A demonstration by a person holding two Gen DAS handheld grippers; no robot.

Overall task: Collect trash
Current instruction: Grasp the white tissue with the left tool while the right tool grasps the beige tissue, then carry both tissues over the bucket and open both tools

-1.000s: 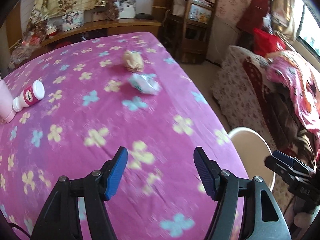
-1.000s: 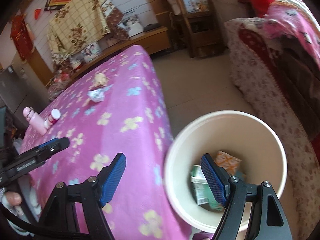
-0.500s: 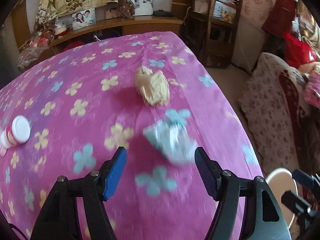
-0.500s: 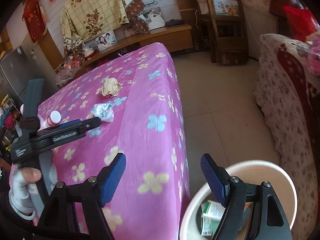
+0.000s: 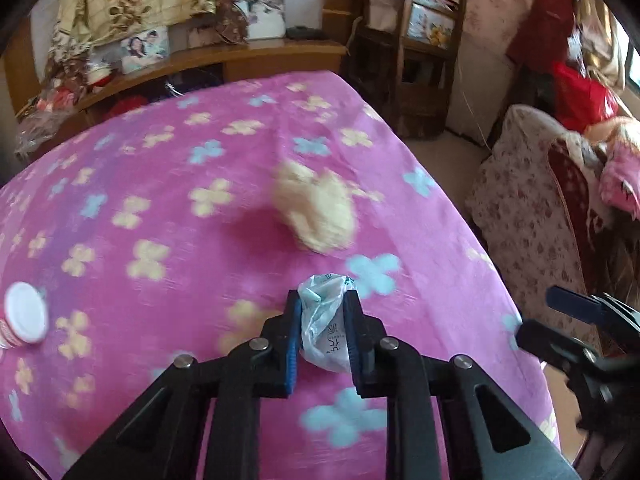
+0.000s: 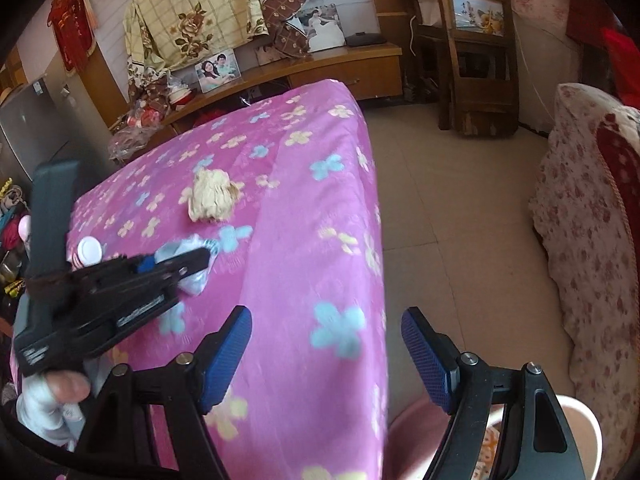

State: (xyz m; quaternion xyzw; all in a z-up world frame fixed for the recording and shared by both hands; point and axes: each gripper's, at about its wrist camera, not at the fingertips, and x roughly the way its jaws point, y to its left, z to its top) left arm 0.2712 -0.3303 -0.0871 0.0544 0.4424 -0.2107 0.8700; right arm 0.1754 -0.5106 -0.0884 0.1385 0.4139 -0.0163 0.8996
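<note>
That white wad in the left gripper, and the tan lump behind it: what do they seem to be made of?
The white wad looks like thin plastic film, perhaps a wrapper or bag: translucent, slightly glossy, with printed marks and soft creases. The left gripper is closing on it, its pads pressing both sides. The tan lump looks like crumpled paper: matte, with sharp stiff folds.

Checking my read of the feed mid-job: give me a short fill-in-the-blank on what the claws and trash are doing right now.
1. The left claw is closing on the ____ wrapper.
2. The right claw stands open and holds ____.
3. The beige paper wad lies on the ____ cloth.
4. The white bin stands on the ____.

Missing: white; nothing; pink; floor
</note>
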